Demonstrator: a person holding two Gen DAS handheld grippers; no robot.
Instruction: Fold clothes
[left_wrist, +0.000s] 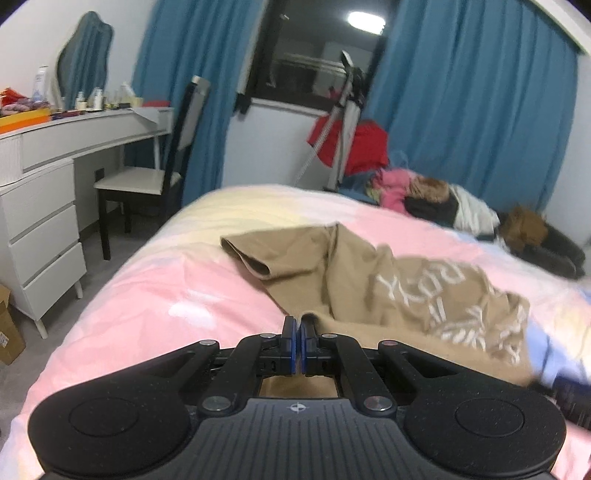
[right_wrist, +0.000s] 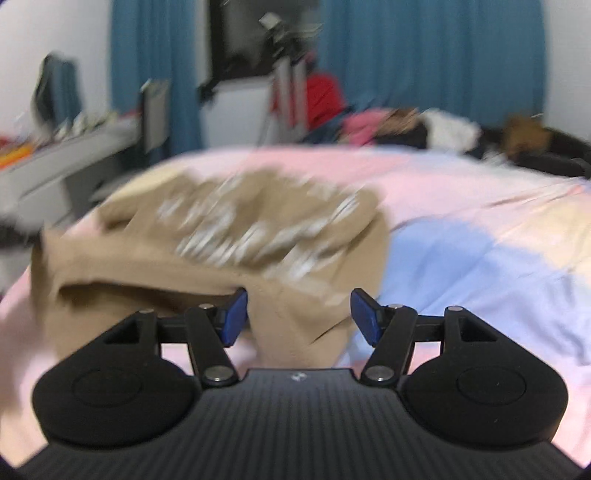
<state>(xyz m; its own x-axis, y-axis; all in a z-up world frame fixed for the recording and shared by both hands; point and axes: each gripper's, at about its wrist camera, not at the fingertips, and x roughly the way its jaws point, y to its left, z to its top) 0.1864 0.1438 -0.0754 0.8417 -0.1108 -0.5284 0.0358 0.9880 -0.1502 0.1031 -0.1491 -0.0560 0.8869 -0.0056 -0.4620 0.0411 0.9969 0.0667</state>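
Note:
A tan T-shirt (left_wrist: 369, 280) with white lettering lies crumpled on the pink and blue bedspread (left_wrist: 166, 295). My left gripper (left_wrist: 297, 325) is shut, with the shirt's near edge pinched between its blue pads. In the right wrist view the same shirt (right_wrist: 240, 240) is blurred by motion. My right gripper (right_wrist: 299, 314) is open, its blue pads (right_wrist: 364, 317) on either side of a hanging fold of the shirt, not closed on it. A part of the right gripper (left_wrist: 572, 398) shows at the right edge of the left wrist view.
A pile of other clothes (left_wrist: 424, 188) lies at the bed's far side. A tripod (left_wrist: 343, 122) stands beyond the bed before blue curtains (left_wrist: 472, 110). A white dresser (left_wrist: 44, 206) and a chair (left_wrist: 147, 177) stand to the left. A cardboard box (left_wrist: 9, 328) sits on the floor.

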